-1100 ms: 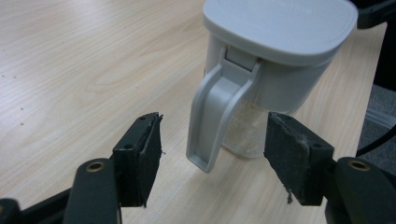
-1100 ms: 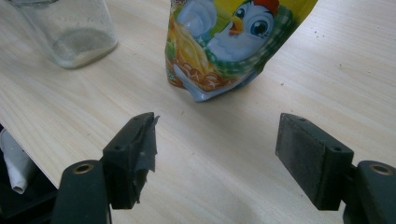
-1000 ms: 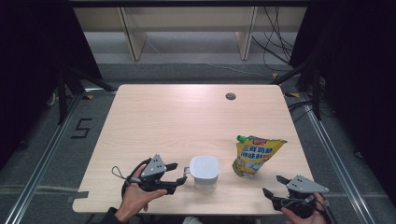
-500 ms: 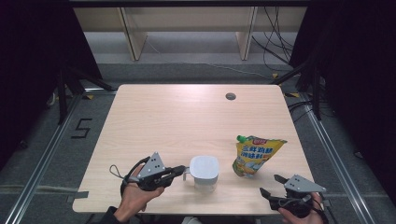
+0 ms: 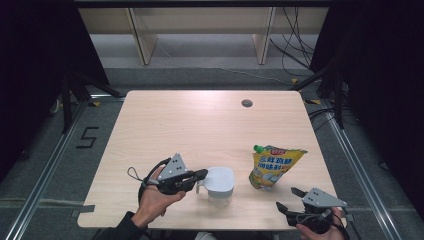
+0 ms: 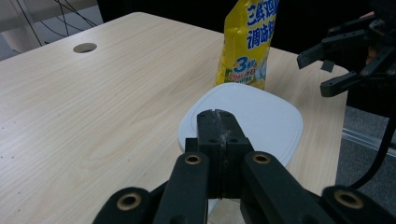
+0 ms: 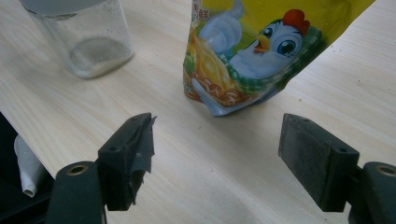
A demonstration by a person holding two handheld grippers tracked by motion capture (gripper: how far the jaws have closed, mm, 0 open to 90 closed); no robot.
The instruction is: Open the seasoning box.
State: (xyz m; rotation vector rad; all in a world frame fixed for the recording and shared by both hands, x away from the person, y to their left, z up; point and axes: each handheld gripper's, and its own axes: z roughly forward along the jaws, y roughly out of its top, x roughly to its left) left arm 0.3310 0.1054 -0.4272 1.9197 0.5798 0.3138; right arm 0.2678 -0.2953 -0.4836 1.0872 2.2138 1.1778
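Now left gripper [image 5: 199, 175], lower left of high view, clenched at edge of jar's white lid [image 5: 220, 180], grasp on it unclear. Yellow pouch [image 5: 272, 166] just right. Right gripper [image 5: 290, 199] released, lower right. Lift straight, slow; keep jar [image 7: 86, 39] level.

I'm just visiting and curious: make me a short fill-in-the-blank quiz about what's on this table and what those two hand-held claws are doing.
1. The jar beside the left gripper has a ____ lid.
2. The jaws of the right gripper stand ____.
3. The pouch with the green cap is mostly ____ in colour.
4. The left gripper's jaws are ____, reaching over the jar's lid.

Missing words: white; open; yellow; shut
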